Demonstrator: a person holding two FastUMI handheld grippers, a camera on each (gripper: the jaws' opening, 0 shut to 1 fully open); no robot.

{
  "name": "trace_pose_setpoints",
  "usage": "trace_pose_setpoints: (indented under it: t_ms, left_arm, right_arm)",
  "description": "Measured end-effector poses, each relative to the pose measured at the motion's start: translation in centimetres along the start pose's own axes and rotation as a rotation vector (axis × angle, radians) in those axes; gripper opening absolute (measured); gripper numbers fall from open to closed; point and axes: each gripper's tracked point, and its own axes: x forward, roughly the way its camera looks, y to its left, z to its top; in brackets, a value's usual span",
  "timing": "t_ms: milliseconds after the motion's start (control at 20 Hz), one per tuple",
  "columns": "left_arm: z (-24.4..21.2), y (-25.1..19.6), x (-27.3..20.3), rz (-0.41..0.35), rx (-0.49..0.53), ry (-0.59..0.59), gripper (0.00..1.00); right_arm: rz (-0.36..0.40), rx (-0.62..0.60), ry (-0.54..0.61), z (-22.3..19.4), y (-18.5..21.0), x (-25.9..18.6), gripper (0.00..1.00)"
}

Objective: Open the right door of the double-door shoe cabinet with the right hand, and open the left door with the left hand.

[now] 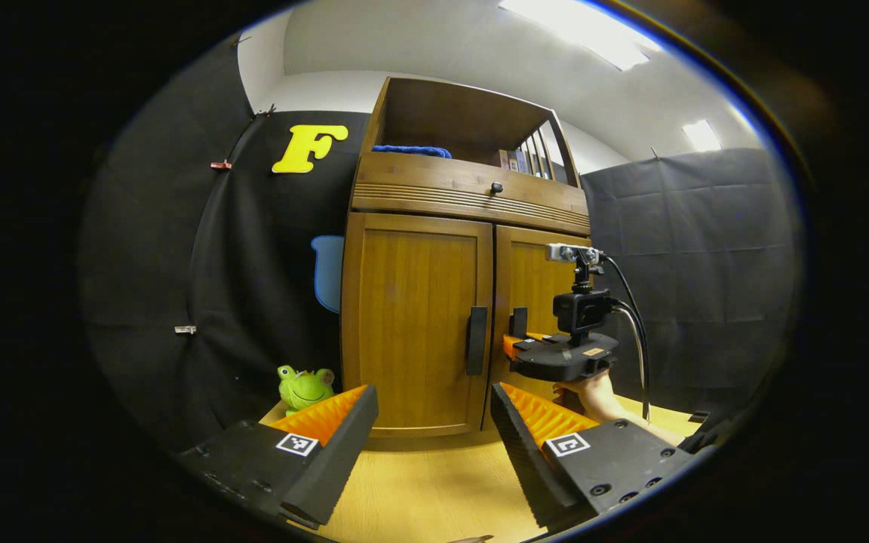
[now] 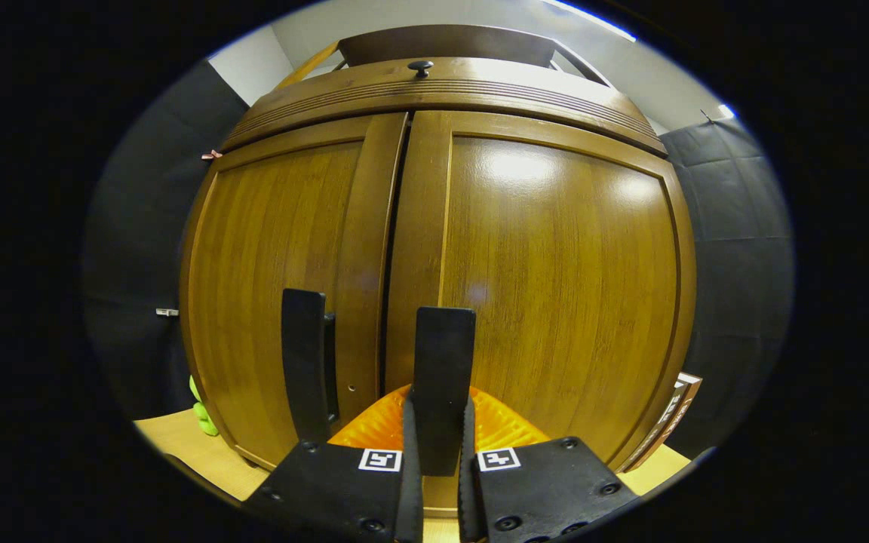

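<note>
With the right gripper clenched on the right door handle between its fingers, pull outward along the hinge arc (left gripper released, well short of the left door handle).

The cabinet is seen in brown wood grain with black handles; a green frog toy is seen beside it

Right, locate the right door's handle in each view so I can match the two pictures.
Left gripper view: the right door's handle sits right of centre, just right of the door seam, with the right hand-held gripper at it.
Right gripper view: it stands bottom centre, upright between the right hand-held gripper's fingers, which are closed on it.
Shared landmark: the left door's handle, just left of the seam in both.
</note>
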Motion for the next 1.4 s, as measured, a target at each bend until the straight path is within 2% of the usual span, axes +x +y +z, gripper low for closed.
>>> trace_pose_setpoints:
  t_ms: [300,550,850,900,950,1000,1400]
  left_arm:
    - [0.1,-0.7,-0.4,-0.007,-0.005,0.009,0.94]
    - [-0.3,-2.5,-0.7,-0.053,-0.035,0.033,0.94]
    - [-0.3,-4.8,-1.5,-0.102,-0.051,0.041,0.94]
    - [-0.4,-5.3,-1.8,-0.11,-0.049,0.041,0.94]
    - [-0.2,-5.8,-1.8,-0.119,-0.049,0.04,0.94]
    - [0.0,-6.5,-2.0,-0.131,-0.051,0.038,0.94]
    - [-0.7,-7.0,1.9,-0.226,-0.05,0.04,0.94]
  right_arm:
    - [0.085,0.033,0.004,0.5,-0.2,-4.0,0.22]
    - [0.137,0.041,0.021,1.0,-1.4,-8.0,0.22]
    - [0.145,0.038,0.018,1.0,-3.4,-11.6,0.22]
    - [0.149,0.042,0.021,1.1,-3.7,-12.0,0.17]
    - [0.155,0.043,0.024,1.1,-3.9,-12.3,0.22]
    - [0.158,0.041,0.026,1.1,-4.2,-12.7,0.22]
    - [0.174,0.05,0.036,1.5,-6.7,-16.2,0.22]
